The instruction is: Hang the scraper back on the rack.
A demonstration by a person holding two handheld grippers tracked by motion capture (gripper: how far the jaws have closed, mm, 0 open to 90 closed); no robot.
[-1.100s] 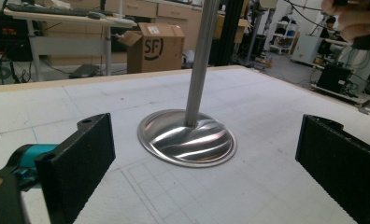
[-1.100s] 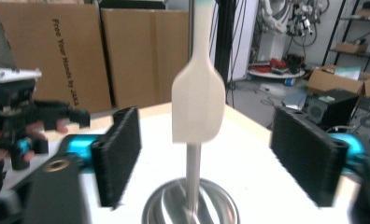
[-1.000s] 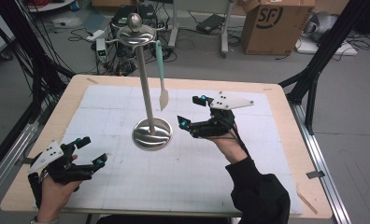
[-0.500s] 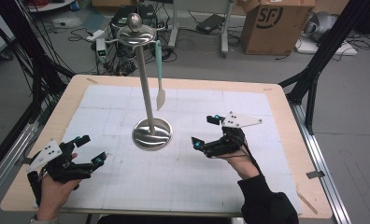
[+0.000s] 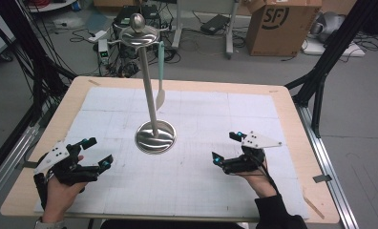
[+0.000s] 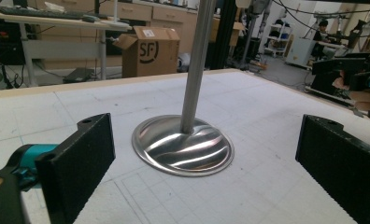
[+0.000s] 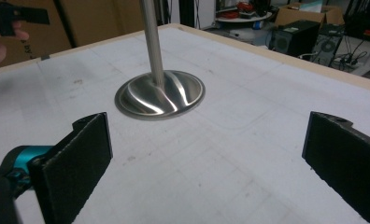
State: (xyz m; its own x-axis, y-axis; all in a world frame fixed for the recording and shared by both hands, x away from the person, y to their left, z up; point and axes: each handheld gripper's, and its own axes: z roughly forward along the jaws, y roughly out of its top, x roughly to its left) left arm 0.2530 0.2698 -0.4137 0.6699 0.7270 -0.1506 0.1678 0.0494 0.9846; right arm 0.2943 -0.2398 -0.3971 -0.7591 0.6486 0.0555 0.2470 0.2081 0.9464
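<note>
A steel stand with a round base and a domed top rises from the middle of the white mat. A pale green-handled spatula hangs from its top rim. My left gripper rests open near the table's front left, with nothing between its jaws; its own view faces the stand's base and pole. My right gripper is open at the front right, also empty, and looks at the base from the other side.
The wooden table carries a white gridded mat. Black frame legs stand at the right edge and cables at the left. A cardboard box and floor clutter lie beyond the far edge.
My right gripper has drawn back from beside the stand toward the table's front right. The left gripper has barely moved.
</note>
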